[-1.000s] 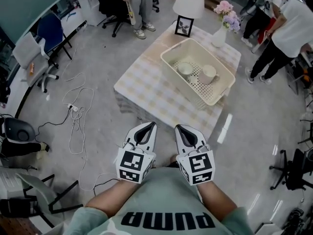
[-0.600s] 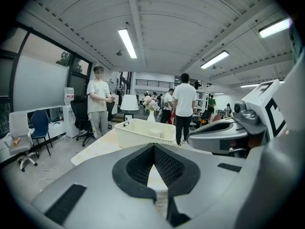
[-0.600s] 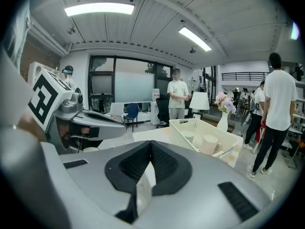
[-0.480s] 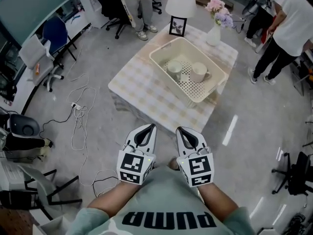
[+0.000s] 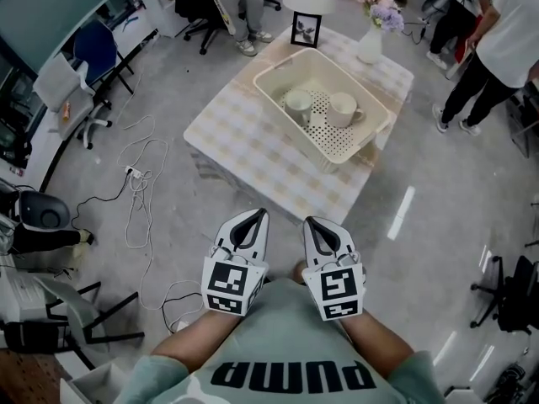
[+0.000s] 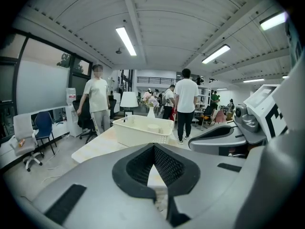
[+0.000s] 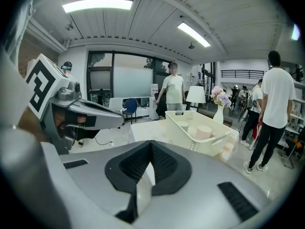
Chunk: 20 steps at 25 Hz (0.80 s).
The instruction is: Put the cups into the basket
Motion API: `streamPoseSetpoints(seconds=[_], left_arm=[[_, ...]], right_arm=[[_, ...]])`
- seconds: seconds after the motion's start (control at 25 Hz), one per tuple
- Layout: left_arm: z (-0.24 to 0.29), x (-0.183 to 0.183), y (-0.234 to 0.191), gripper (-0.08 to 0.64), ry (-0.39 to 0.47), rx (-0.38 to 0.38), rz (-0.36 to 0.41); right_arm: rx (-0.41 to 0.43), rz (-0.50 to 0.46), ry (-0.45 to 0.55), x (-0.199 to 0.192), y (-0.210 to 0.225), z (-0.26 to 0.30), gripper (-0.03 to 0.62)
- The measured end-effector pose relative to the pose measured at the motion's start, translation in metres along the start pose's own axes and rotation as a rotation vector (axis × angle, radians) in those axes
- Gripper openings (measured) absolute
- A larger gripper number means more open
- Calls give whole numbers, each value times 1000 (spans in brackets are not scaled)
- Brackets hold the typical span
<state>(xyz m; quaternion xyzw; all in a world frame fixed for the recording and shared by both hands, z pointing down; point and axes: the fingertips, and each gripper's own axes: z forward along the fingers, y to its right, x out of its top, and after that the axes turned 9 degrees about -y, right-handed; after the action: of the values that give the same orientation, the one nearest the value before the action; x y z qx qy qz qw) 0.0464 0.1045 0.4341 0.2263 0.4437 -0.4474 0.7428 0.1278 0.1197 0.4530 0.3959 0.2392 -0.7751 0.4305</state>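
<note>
**Task looks complete**

One cup [image 5: 297, 106] and a 2nd cup [image 5: 343, 108] stand side by side in the basket [image 5: 324, 135], which sits on the tabletop [image 5: 244, 141]. No other cup shows outside it. Left claw [image 5: 253, 221] and right claw [image 5: 320, 230] are both clenched w/ nothing between the jaws, well apart from the tabletop. Probably nothing is left to do.

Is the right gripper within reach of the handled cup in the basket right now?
Probably not: the right gripper, jaws shut, hangs well short of the table, with open floor between them. Nothing covers the cup in the basket, though.
</note>
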Motion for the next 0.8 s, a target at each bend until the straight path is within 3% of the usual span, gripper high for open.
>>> streamPoseSetpoints(seconds=[0.8], left_arm=[[10, 9, -25, 5, 6, -28, 0]], right_arm=[[-27, 32, 15, 19, 1, 20, 11]])
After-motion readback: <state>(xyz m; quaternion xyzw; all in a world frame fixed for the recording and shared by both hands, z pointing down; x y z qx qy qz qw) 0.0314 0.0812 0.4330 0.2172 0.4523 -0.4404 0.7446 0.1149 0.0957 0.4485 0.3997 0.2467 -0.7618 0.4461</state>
